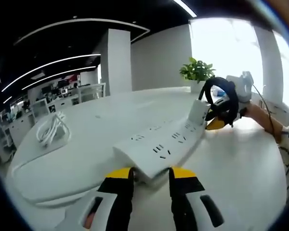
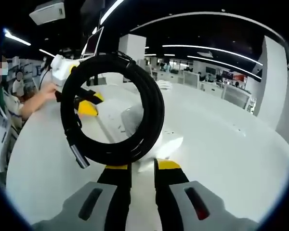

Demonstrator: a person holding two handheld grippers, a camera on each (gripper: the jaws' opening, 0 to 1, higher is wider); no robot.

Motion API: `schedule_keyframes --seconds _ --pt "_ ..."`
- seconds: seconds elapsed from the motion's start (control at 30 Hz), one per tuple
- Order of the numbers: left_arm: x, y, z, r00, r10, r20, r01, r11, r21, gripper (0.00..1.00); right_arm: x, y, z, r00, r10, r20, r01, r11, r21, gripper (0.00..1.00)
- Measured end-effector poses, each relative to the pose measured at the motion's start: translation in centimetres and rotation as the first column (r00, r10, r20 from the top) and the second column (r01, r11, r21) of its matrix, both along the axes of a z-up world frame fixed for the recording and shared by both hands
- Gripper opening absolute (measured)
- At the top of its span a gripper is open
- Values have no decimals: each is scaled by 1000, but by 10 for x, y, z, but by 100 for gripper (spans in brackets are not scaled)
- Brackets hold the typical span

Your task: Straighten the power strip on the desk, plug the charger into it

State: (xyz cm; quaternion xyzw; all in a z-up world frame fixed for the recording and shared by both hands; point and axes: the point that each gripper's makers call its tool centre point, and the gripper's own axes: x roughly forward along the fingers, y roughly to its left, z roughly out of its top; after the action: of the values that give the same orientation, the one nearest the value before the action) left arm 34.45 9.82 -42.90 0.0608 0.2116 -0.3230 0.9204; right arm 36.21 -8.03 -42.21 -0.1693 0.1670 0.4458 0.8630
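A white power strip (image 1: 164,142) lies on the white desk (image 1: 86,159), running away from me to the right. My left gripper (image 1: 151,172) is shut on its near end. At the far end a white charger (image 1: 198,111) stands on the strip, with its black cable coil (image 1: 221,101) hanging beside it. My right gripper (image 1: 216,122) holds it there. In the right gripper view the black cable coil (image 2: 151,110) hangs in front, the charger (image 2: 159,144) sits just above my right gripper (image 2: 142,166), and the left gripper (image 2: 86,107) is at the strip's (image 2: 123,120) far end.
A bundled white cable (image 1: 52,127) lies on the desk to the left. A potted plant (image 1: 197,71) stands at the desk's far edge. The person's forearm (image 1: 262,115) reaches in from the right. Office desks and monitors (image 2: 202,79) fill the background.
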Motion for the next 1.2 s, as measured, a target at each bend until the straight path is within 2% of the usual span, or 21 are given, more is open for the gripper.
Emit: schedule_keyframes --seconds 0.5,1.2 --pt "9 -7 -2 1000 -17 -23 17 999 40 29 5 -6 -1 1000 -29 -2 29 1000 -4 18" --pt "23 -7 -2 999 -10 -43 13 997 73 29 20 -9 -1 996 -84 -18 85 995 51 18"
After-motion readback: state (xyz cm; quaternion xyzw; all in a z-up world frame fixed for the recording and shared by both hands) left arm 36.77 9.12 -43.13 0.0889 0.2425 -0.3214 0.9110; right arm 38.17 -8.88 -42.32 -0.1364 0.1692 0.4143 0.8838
